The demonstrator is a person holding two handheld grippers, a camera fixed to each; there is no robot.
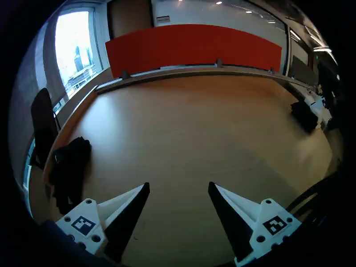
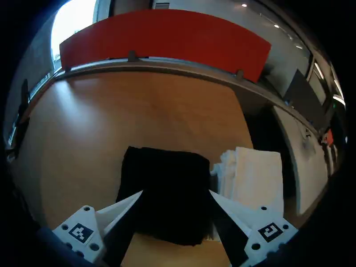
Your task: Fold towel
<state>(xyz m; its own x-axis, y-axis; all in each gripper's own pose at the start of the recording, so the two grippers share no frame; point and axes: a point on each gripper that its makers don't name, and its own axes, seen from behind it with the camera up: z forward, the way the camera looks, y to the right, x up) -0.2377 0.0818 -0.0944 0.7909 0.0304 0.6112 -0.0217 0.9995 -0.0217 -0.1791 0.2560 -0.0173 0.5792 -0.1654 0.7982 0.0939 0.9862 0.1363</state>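
In the right gripper view a folded black towel (image 2: 167, 196) lies flat on the wooden table (image 2: 133, 115), close in front of my right gripper (image 2: 175, 198). Its fingers stand open, hovering over the towel's near half with nothing held. A stack of folded white towels (image 2: 253, 178) sits just right of the black one, at the table's right edge. In the left gripper view my left gripper (image 1: 179, 191) is open over bare wood. A crumpled dark cloth (image 1: 69, 171) lies to its left near the table (image 1: 191, 129) edge.
A red divider panel (image 1: 191, 46) runs along the table's far edge. A dark chair (image 1: 42, 124) stands at the left by the window. Black items (image 1: 305, 115) rest at the far right. A neighbouring grey desk (image 2: 307, 164) lies beyond a gap at the right.
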